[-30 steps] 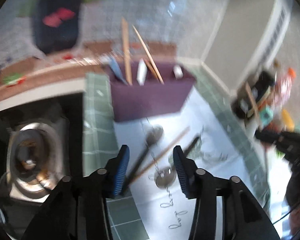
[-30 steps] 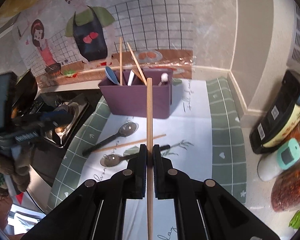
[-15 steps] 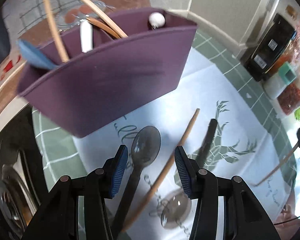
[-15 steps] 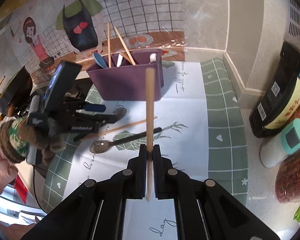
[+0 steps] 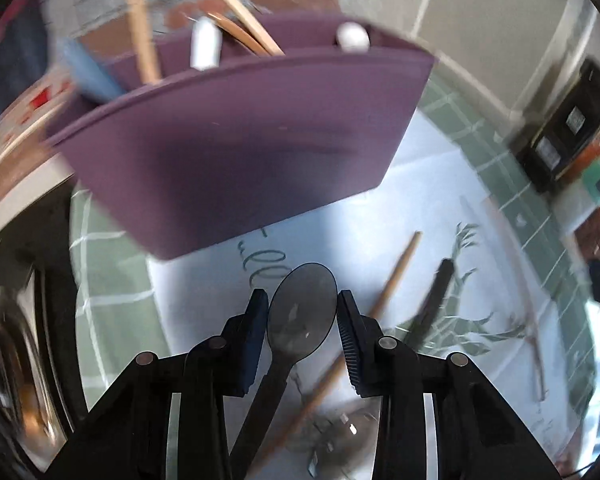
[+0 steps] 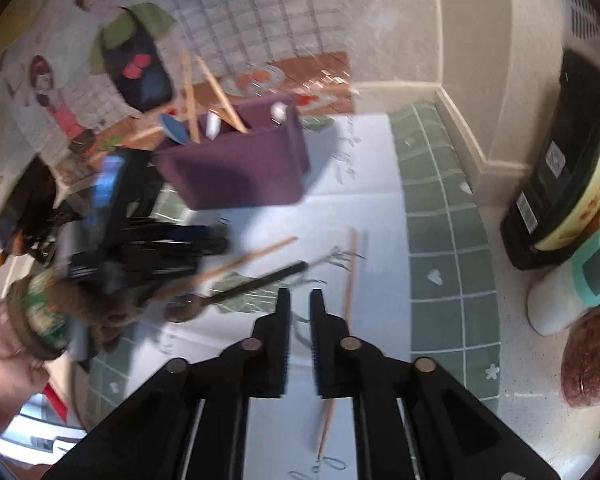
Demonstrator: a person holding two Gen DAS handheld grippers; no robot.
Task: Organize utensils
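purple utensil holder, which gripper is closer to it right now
Left. The left gripper sits just in front of the purple utensil holder, straddling a dark spoon. The right gripper is farther back over the mat.

A home kitchen. The speckled pale surface [image 6: 516, 364] carries a green-and-white checked mat [image 6: 444, 240], and on it stands a purple plastic utensil caddy [image 6: 236, 168] holding wooden chopsticks and spoons. The far wall has a cartoon cook sticker [image 6: 136, 56] over grey tiling. At left sits what looks like a steel gas burner [image 5: 16, 360], though blurred. A dark sauce bottle [image 6: 568, 168] stands right.
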